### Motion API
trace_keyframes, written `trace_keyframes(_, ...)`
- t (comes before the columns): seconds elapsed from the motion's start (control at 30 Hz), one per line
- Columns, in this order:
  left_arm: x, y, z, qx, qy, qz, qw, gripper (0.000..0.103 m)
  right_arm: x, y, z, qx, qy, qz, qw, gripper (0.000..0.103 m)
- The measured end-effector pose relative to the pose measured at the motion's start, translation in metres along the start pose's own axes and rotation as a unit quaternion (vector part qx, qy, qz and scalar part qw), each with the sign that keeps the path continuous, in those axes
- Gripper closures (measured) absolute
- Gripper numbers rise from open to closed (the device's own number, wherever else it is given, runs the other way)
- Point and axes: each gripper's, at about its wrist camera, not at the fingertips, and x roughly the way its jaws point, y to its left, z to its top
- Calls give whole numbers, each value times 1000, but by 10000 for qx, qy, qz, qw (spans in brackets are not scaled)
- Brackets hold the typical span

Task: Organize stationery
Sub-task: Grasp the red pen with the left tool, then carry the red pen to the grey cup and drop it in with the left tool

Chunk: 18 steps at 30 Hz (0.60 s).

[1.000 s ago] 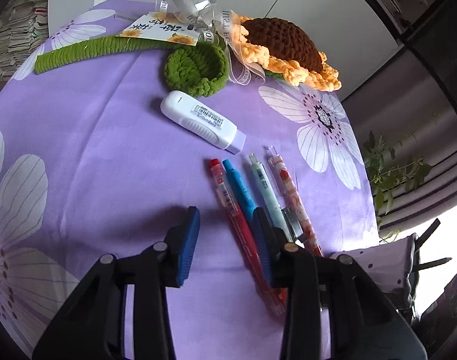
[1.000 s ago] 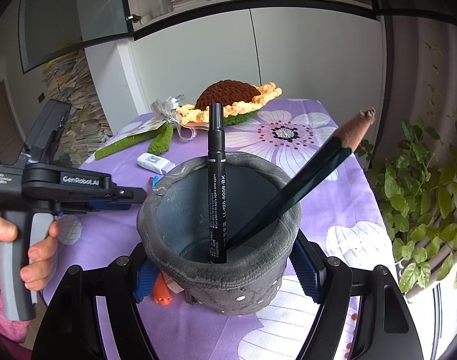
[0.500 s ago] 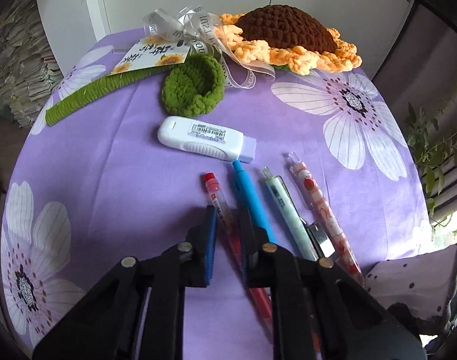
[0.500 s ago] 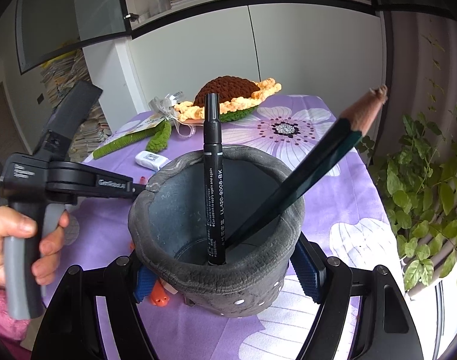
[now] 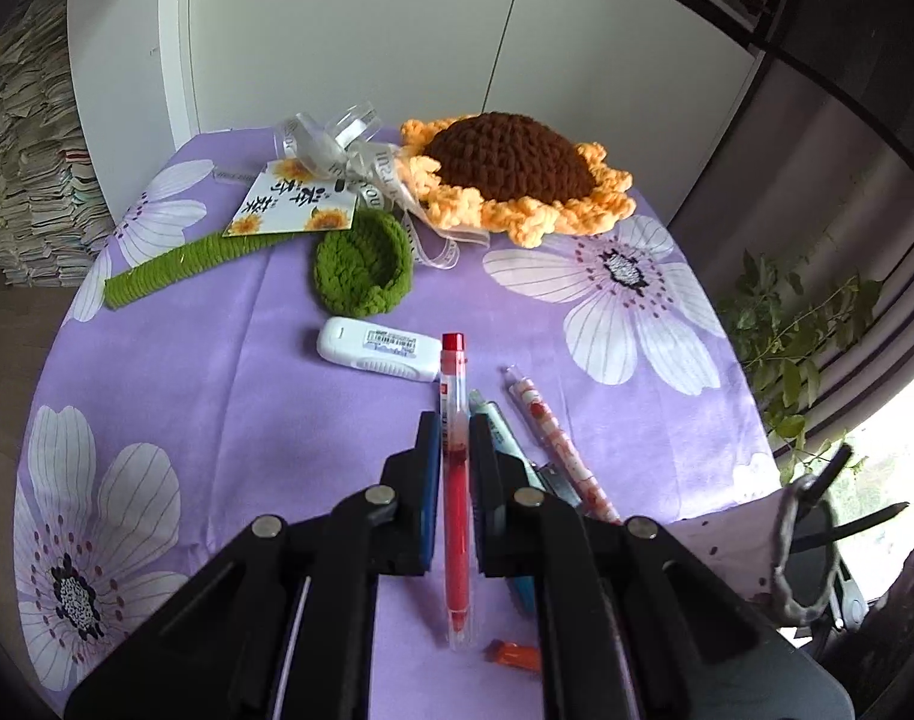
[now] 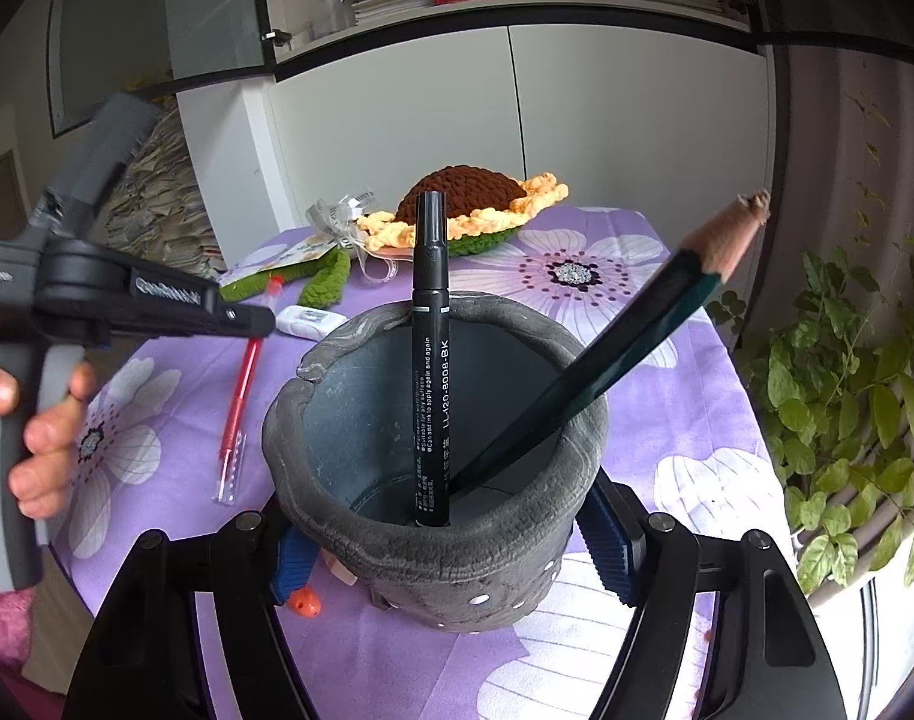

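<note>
The left gripper (image 5: 455, 438) has just been closing and now has its fingers (image 5: 428, 450) clenched on a red gel pen (image 5: 455, 480), which hangs clear above the purple flowered bench (image 5: 217, 396); a white correction tape (image 5: 376, 349), a teal pen (image 5: 498, 426) and a strawberry-print pen (image 5: 553, 438) lie on the cloth beyond. The right gripper (image 6: 445, 546) has just tightened a little and grasps a grey felt pen holder (image 6: 433, 564) by its sides; in it a black marker (image 6: 430, 360) stands and a dark green pencil (image 6: 607, 360) leans right.
</note>
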Motion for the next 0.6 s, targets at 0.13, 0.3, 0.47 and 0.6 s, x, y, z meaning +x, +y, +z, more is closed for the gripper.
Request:
trace_keyframes(0.13, -20, -6, 5, -41, -170, -311, 9994, 96, 0, -1, -2, -9, 32, -22, 10000, 28)
trace_keyframes(0.3, -53, -21, 12, -41, -511, -812, 9954, 96, 1, -1, -1, 14, 51, -29, 10000, 28)
trace_keyframes(0.47, -88, -48, 22, 353, -979, -1061, 9889, 96, 1, 0, -1, 17, 66, -36, 10000, 28)
trace_keyframes(0.6, -103, -68, 23, 635, -1041, -1261, 9845, 96, 2, -1, -1, 51, 65, -12, 10000, 28)
